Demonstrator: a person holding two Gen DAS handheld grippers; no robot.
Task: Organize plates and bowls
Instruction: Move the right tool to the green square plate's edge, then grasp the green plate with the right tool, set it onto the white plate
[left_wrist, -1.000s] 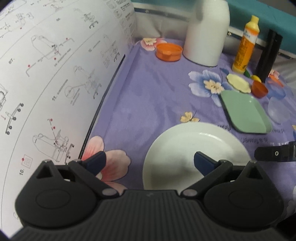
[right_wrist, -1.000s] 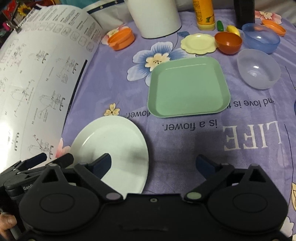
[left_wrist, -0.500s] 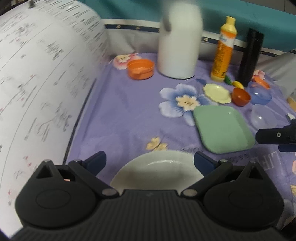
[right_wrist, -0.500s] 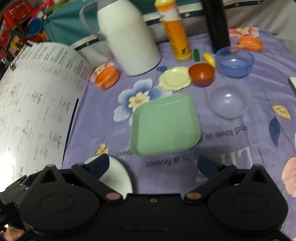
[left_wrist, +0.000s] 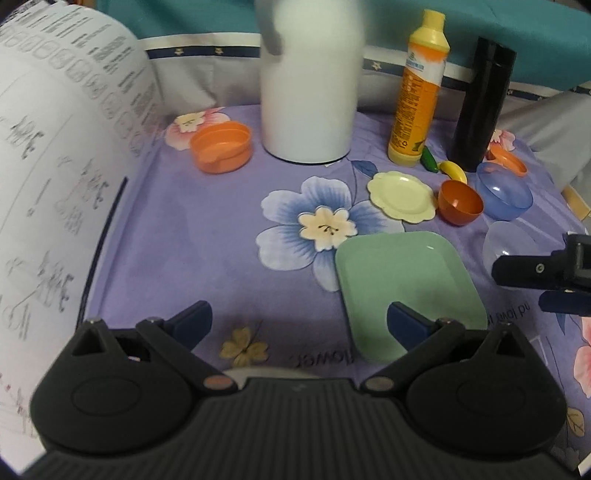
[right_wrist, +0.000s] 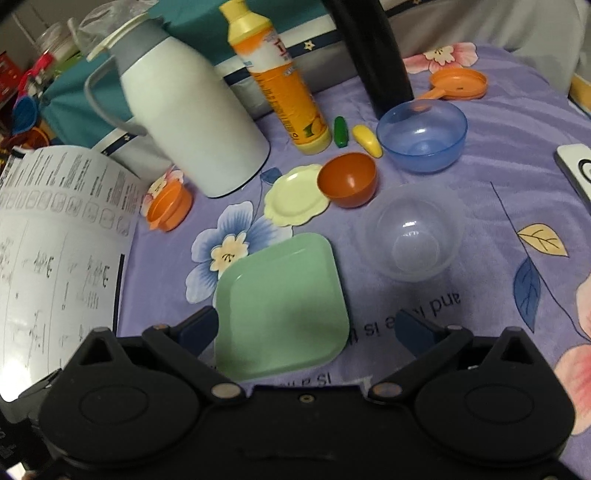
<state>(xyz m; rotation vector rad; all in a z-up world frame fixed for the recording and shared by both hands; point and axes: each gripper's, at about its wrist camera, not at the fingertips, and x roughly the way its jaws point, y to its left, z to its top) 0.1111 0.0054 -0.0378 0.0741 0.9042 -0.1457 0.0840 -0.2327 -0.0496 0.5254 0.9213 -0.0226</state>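
Compared with a second ago, much less of the white round plate (left_wrist: 271, 370) on show: only a thin sliver past the left gripper's body in the left wrist view, and gone entirely from the right wrist view. More of the far tabletop in sight now, thermos (right_wrist: 188, 125) and orange bottle (right_wrist: 284, 85) included. Left gripper (left_wrist: 299, 321) held level over the purple floral cloth (left_wrist: 207, 240), fingers spread wide, nothing between them, right fingertip over the near corner of the green square plate (left_wrist: 406, 280). Right gripper (right_wrist: 308, 326) likewise wide and empty, tilted toward the same green plate, its near edge lying between the fingers. Beyond the plate, left to right: small yellow plate (right_wrist: 295, 195) touching the red-brown bowl (right_wrist: 347, 179), blue bowl (right_wrist: 423, 134) further off, clear bowl (right_wrist: 415, 230) just right of the green plate. Printed sheet (left_wrist: 55, 184) blurred at left. Black cylinder (right_wrist: 373, 51) cut off at the top. Right gripper's side visible at the right edge of the left view.
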